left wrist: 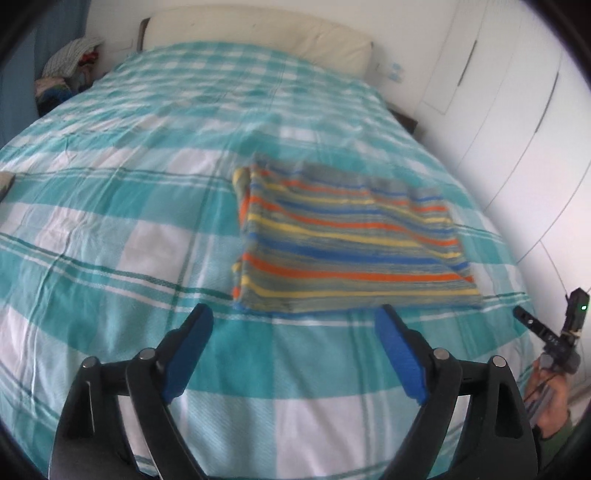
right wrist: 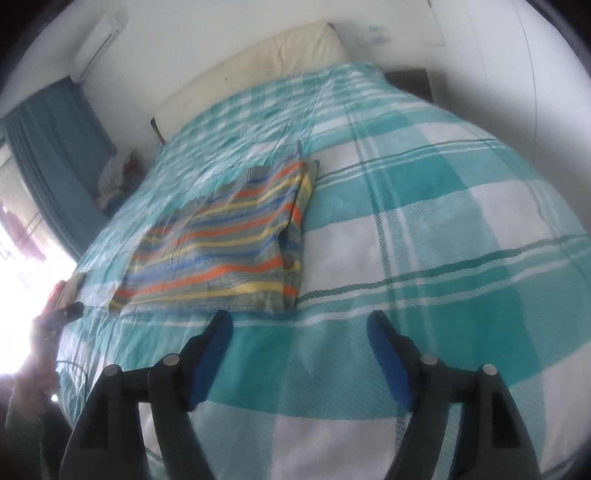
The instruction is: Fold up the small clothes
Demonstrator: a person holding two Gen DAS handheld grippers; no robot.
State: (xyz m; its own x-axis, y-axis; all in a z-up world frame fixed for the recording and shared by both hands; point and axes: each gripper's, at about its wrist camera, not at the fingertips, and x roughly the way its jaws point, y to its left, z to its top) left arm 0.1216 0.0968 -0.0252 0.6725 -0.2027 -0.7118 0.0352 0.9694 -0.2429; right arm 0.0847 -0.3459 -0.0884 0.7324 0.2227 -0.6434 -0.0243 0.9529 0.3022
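A small striped garment (left wrist: pixel 343 240) in grey, orange, yellow and blue lies folded into a flat rectangle on the bed. In the right wrist view it (right wrist: pixel 218 243) lies left of centre. My left gripper (left wrist: pixel 295 314) is open and empty, hovering just in front of the garment's near edge. My right gripper (right wrist: pixel 299 319) is open and empty, in front of the garment's near right corner. The right gripper also shows at the right edge of the left wrist view (left wrist: pixel 554 332).
The bed has a teal and white checked cover (left wrist: pixel 110 221) and a cream headboard (left wrist: pixel 258 33). A pile of clothes (left wrist: pixel 70 70) sits beside the bed at the far left. White wardrobe doors (left wrist: pixel 517 110) stand on the right. A blue curtain (right wrist: pixel 55 155) hangs by a bright window.
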